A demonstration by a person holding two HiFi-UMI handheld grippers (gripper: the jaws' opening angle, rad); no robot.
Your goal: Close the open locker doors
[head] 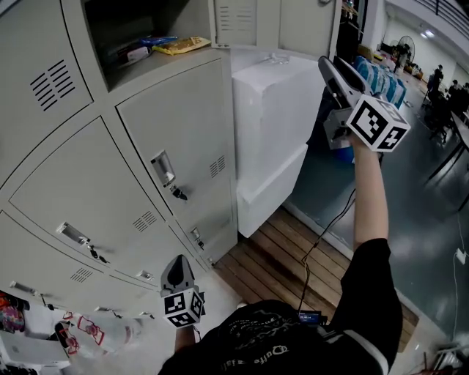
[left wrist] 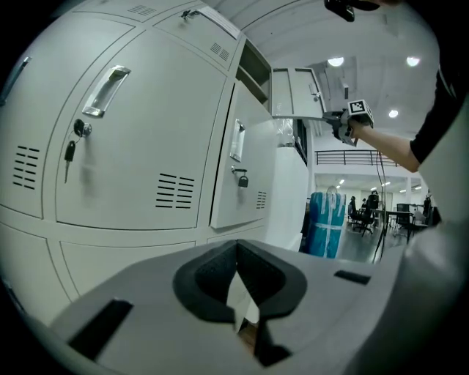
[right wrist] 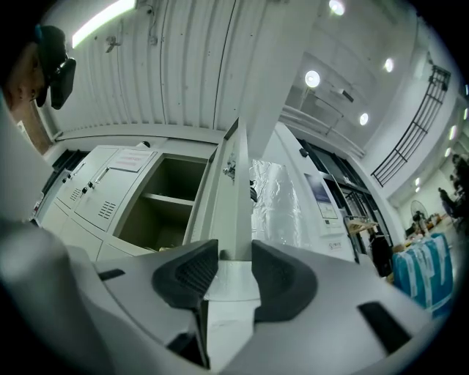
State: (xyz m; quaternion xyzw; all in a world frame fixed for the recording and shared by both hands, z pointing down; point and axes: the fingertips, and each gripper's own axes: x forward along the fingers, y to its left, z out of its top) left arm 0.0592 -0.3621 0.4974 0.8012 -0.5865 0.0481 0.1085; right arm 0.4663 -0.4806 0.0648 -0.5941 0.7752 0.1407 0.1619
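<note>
We are tackling the open locker door (right wrist: 234,183), standing swung out from its top compartment (head: 139,29): our right gripper (right wrist: 235,265) is holding its jaws wide astride the door's edge, unclamped, our left gripper (head: 178,267) is idling low, jaws together and empty, and next we are probably pushing it shut.

Wooden slat decking (head: 275,267) meets a dark polished floor (head: 418,234) under round ceiling lights (left wrist: 335,62).

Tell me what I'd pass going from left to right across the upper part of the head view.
Open locker → snack packets on its shelf → big white box → right gripper, raised high → people at desks in the far background.
</note>
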